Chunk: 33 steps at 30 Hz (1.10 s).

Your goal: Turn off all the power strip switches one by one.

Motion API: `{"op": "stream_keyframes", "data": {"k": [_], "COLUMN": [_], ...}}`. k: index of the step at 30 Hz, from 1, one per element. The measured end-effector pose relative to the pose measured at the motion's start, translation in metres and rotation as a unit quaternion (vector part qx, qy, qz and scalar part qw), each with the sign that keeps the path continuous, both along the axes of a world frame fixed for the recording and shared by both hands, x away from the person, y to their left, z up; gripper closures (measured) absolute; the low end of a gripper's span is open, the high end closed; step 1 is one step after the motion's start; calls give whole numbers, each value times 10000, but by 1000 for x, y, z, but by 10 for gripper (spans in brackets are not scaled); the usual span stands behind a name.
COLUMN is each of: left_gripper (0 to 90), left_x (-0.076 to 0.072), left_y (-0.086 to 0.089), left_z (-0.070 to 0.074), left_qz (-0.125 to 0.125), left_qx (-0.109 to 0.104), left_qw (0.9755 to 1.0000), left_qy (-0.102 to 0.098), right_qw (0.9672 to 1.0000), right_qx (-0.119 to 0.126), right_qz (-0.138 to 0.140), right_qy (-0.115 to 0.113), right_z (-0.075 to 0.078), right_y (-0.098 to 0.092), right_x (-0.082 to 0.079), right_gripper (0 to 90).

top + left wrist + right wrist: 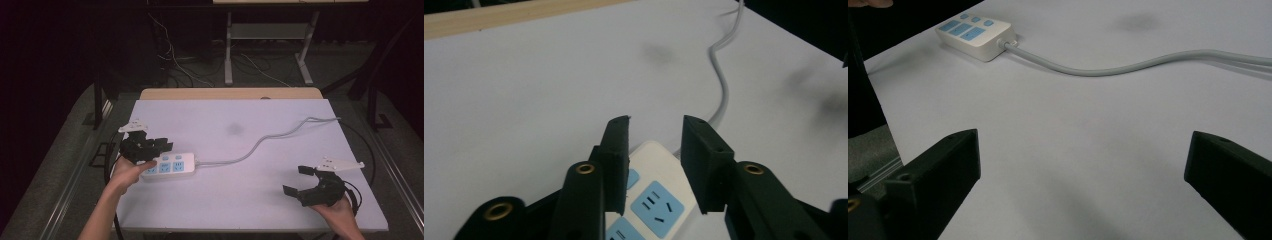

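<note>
here my left gripper [655, 122] hovers, jaws apart, seemingly just above the power strip [169, 166] near the table's [250, 210] left edge; my right gripper [301, 181] gapes wide.

Power strip [659, 185] smooth glossy plastic; table [240, 200] matt; edge wood.

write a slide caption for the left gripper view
Left gripper, jaws apart, poised above a white power strip with blue sockets, its grey cable winding away across the white table.

White rectangular tabletop sheet [240, 200], pale wooden table edge [230, 93] at 12 o'clock; grey metal desk legs [228, 55] and loose floor cables [175, 62] beyond.
</note>
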<state>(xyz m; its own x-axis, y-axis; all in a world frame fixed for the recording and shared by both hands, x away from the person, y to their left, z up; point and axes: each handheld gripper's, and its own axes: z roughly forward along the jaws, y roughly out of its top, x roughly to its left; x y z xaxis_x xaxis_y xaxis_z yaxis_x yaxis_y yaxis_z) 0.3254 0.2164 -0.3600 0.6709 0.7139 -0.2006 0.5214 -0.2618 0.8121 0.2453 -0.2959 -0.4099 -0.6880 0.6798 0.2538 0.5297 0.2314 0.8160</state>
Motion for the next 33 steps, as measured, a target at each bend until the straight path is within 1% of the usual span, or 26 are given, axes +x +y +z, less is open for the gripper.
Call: {"op": "stream_keyframes", "data": {"k": [1,3,5,9,13,15,17,19,20,25,29,33], "left_gripper": [586,544,502,455,415,367,328,276,264,198,142,71], "left_x": [-3,-10,-17,-29,-40,-44,-48,-53,-56,-64,-68,-69], "left_y": [0,2,3,2,-1,-4,-7,-11,-13,-18,-19,-21], "left_z": [0,1,1,-1,-5,-9,-13,-17,-20,-33,-42,-48], "left_qz": [21,66,101,115,147,84,21,20,15,-132,-176,-275], "left_qx": [-18,-157,-217,-322,-478,-550,-554,-477,-441,-498,-616,-583], "left_qw": [10000,9998,9996,9991,9981,9979,9979,9982,9983,9980,9974,9976], "left_qy": [-27,-85,-151,-246,-361,-340,-340,-364,-380,-365,-344,-251], "right_qw": [10000,10000,10000,10000,10000,10000,10000,10000,10000,10000,10000,9999], "right_qx": [2,9,14,32,28,30,34,37,35,37,39,34], "right_qz": [2,-2,-4,4,23,29,39,50,56,75,91,106], "right_qy": [-2,-5,-10,-17,-8,-16,-11,-11,-10,3,9,10], "right_z": [0,0,1,1,1,1,1,1,1,0,0,0], "right_y": [0,-1,-1,0,0,1,1,1,1,2,3,3], "right_x": [0,-1,-1,-2,-2,-2,-3,-3,-3,-3,-4,-5], "right_gripper": [13,13,13,13,13,13,13,13,13,13,13,13]}}
